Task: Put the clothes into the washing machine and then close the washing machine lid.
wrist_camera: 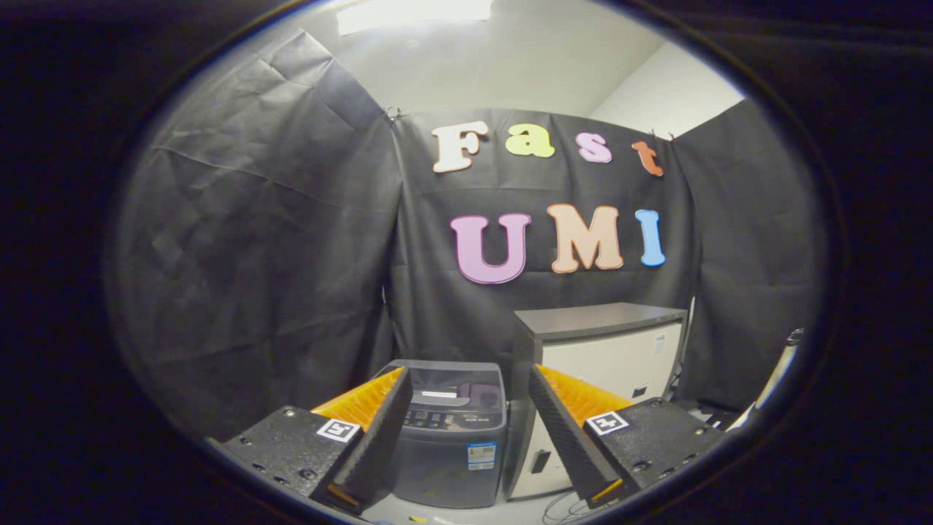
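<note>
So the tongs (470,408) are spread wide apart with nothing between the pads, totally released. Each finger has black ribbed rubber on the inside face and orange plastic behind it, plus a small square black-and-white marker on top of each base.

Just past the fingertips, pretty much dead ahead at 12 o'clock and sitting right in the gap between the two fingers, is the washing machine (452,437). It's a small dark grey top-loader standing on the floor, and its lid (455,390) looks to be down, with a button panel along the front edge of the top and a sticker on the front face. The tongs aren't touching it, it's a bit further out.

Right beside the washer, at about 1 o'clock from the tongs, there's a white cabinet (605,350) with a dark grey top, taller than the washer. Some cables (565,510) lie on the floor in front of it.

Behind all that is the black cloth wall (255,255).
</note>
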Motion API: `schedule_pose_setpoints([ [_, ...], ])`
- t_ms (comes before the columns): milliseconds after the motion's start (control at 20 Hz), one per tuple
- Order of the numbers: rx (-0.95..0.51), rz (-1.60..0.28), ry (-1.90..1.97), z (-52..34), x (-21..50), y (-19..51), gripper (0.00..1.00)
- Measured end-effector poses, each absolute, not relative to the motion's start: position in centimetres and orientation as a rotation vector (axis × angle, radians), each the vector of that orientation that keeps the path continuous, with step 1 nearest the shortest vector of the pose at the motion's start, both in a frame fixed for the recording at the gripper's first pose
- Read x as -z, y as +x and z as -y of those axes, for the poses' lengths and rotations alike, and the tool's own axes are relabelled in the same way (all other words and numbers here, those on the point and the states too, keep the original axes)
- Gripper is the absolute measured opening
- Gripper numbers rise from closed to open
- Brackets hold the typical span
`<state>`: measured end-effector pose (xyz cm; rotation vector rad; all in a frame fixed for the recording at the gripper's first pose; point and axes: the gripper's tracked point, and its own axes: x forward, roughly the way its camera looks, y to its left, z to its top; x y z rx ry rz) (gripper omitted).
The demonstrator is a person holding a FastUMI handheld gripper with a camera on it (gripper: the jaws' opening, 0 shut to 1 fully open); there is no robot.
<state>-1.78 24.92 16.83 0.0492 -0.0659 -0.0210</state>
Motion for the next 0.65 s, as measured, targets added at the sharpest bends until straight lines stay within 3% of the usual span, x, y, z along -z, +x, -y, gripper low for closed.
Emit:
schedule_pose_setpoints([
  [650, -0.027, 0.029, 0.098, -24.5, -14.3, -4.0, 0.97],
])
